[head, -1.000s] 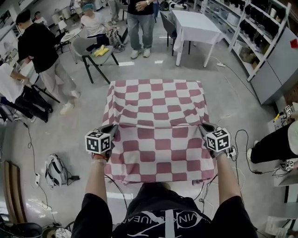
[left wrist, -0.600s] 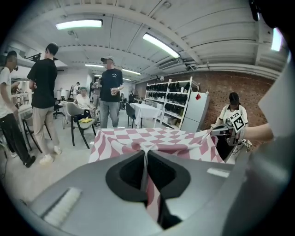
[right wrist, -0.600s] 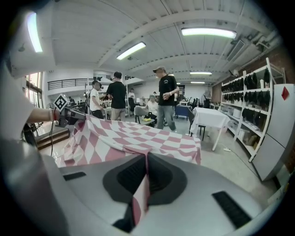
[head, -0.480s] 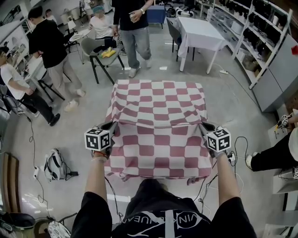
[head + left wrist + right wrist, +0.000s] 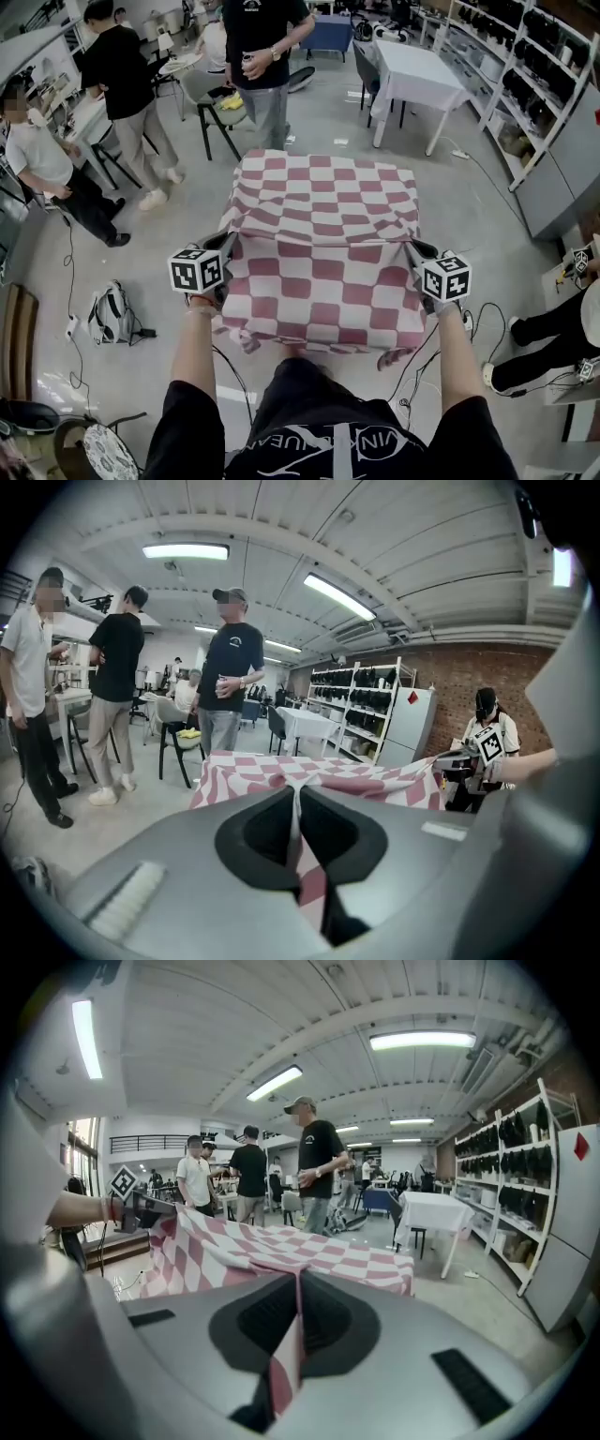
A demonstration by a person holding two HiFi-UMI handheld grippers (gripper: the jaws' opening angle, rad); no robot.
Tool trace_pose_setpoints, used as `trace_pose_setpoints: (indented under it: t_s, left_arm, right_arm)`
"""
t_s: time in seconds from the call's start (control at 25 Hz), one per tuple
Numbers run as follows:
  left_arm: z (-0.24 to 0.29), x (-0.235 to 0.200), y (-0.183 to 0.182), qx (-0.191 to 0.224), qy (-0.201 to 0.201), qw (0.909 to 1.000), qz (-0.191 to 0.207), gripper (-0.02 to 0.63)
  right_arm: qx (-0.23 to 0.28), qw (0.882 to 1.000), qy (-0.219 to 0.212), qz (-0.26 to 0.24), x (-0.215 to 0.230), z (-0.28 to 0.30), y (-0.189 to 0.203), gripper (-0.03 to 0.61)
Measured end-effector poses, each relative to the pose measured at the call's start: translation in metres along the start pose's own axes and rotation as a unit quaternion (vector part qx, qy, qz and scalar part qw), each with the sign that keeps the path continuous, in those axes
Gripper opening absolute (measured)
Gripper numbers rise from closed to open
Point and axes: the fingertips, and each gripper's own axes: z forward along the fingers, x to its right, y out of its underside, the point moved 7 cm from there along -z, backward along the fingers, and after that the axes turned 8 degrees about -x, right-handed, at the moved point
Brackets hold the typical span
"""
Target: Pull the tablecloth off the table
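Both sets of jaws are clenched on the red-and-white checked tablecloth point(image 5: 323, 216): left gripper point(image 5: 228, 242) pinching a fold at its left edge, right gripper point(image 5: 412, 247) one at the right edge. Cloth is draped over the table, pulled taut between the two pinches, near half sloping down toward the person. Table underneath looks fully covered, so I can't really make it out.

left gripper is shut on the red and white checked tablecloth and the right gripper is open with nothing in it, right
Not quite. The left gripper is shut on the red and white checked fabric tablecloth, as you say. But the right gripper is not open and empty. The right gripper view shows it shut on a fold of the same tablecloth.
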Motion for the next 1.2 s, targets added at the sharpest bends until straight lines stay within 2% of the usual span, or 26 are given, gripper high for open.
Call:
trace_pose_setpoints:
  t_s: [0.8,1.0,1.2]
  left_arm:
    - [-0.076,0.019,0.037,0.030,0.004,0.9995,0.003,0.015]
    - [-0.106,0.029,0.056,0.033,0.008,0.9994,0.001,0.015]
    - [-0.131,0.044,0.076,0.027,0.009,0.9996,0.008,0.015]
  right_arm:
    - [0.051,0.998,0.013,0.031,-0.053,-0.057,0.017,0.011]
    - [0.058,0.997,0.018,0.044,-0.079,-0.080,0.036,0.011]
    - [0.044,0.998,0.023,0.036,-0.100,-0.108,0.058,0.012]
